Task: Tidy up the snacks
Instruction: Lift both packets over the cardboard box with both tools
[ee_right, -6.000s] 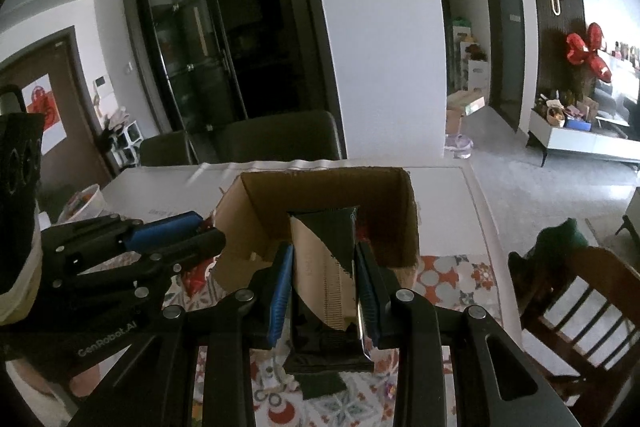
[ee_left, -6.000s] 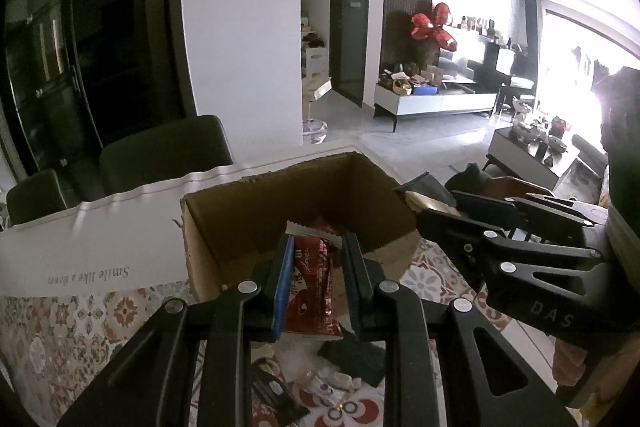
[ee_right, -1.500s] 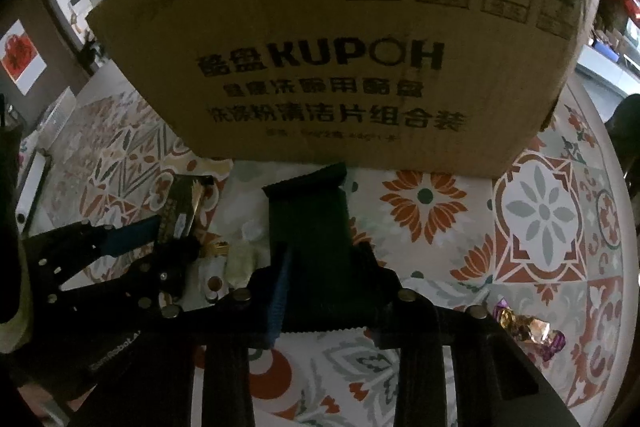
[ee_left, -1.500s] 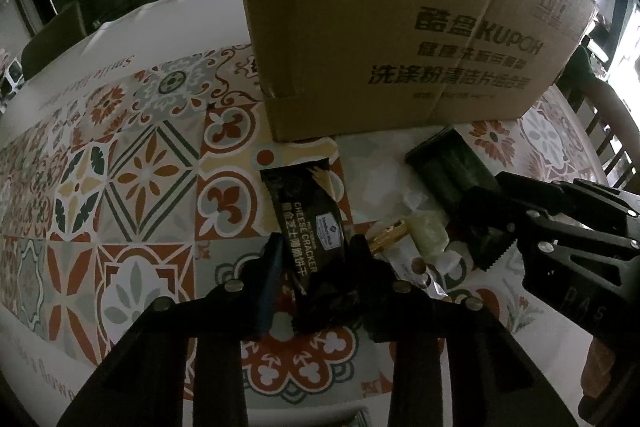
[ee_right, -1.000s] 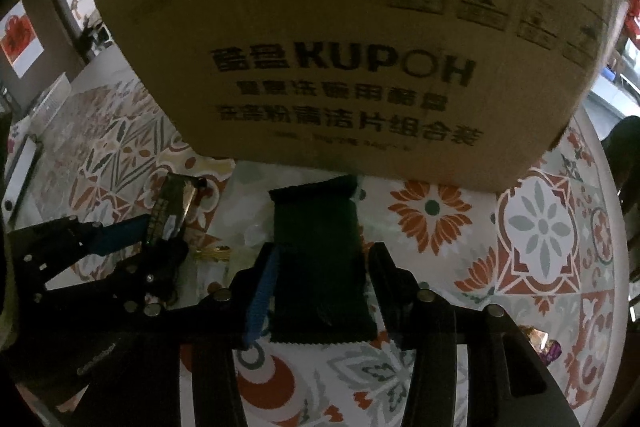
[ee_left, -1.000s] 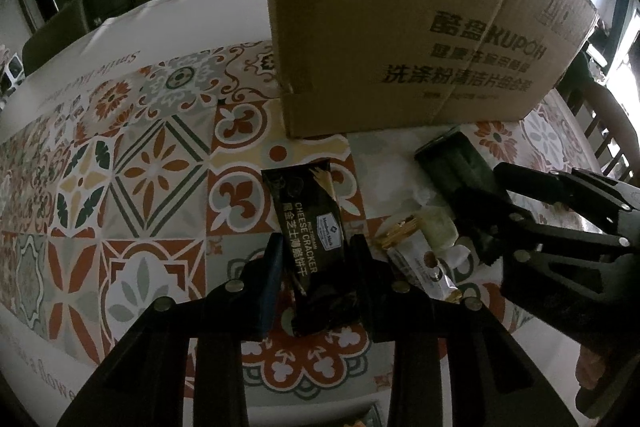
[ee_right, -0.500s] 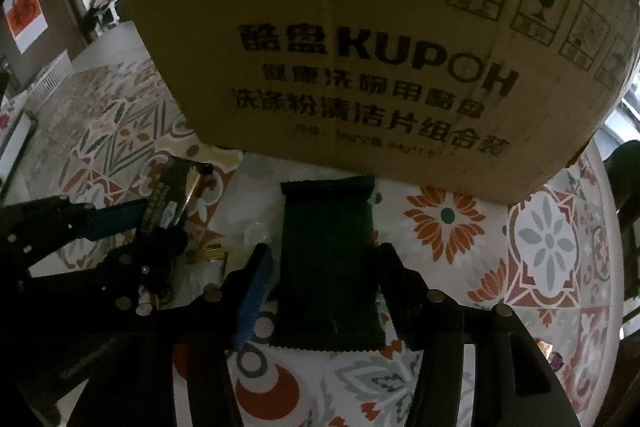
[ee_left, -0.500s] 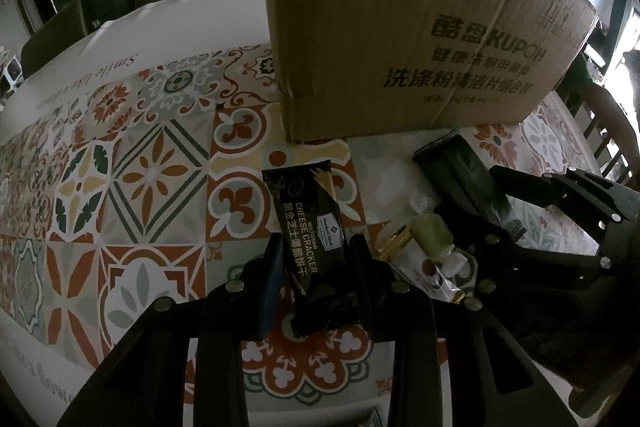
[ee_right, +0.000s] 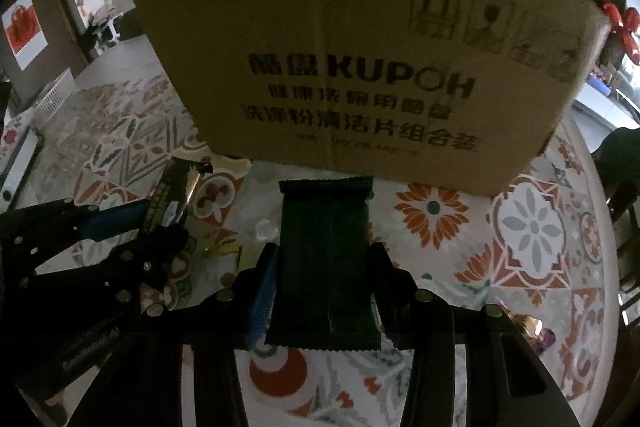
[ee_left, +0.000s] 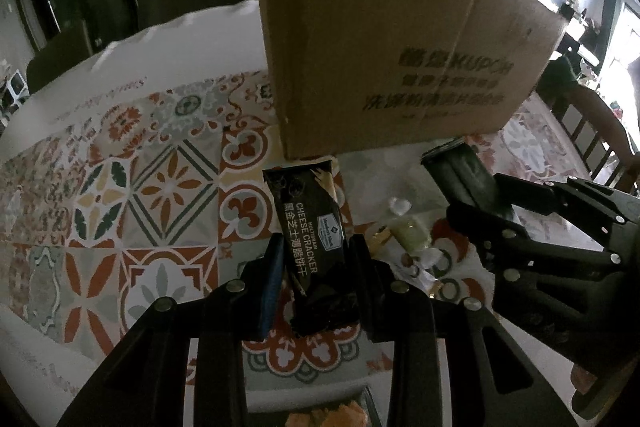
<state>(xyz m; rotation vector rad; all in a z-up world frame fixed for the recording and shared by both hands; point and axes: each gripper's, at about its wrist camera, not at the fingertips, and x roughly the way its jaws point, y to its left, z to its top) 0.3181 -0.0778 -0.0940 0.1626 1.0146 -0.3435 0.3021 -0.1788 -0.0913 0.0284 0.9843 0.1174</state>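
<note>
1. I am lifting both packets off the tablecloth [ee_left: 160,187] now; half a second ago they were lying lower, and the cardboard box [ee_right: 360,67] is dropping down in both views as I rise
2. My left gripper [ee_left: 316,267] is clamping the cracker packet [ee_left: 308,223], tilted, in front of the box
3. My right gripper [ee_right: 324,283] is squeezing the dark green packet [ee_right: 324,251]; its jaws have just been closing on it
4. Judging from this, both packets are heading into the box next
5. Counting: one box, two held packets, and a few small sweets [ee_left: 408,239] lying between my grippers; I cannot tell exactly how many
</note>
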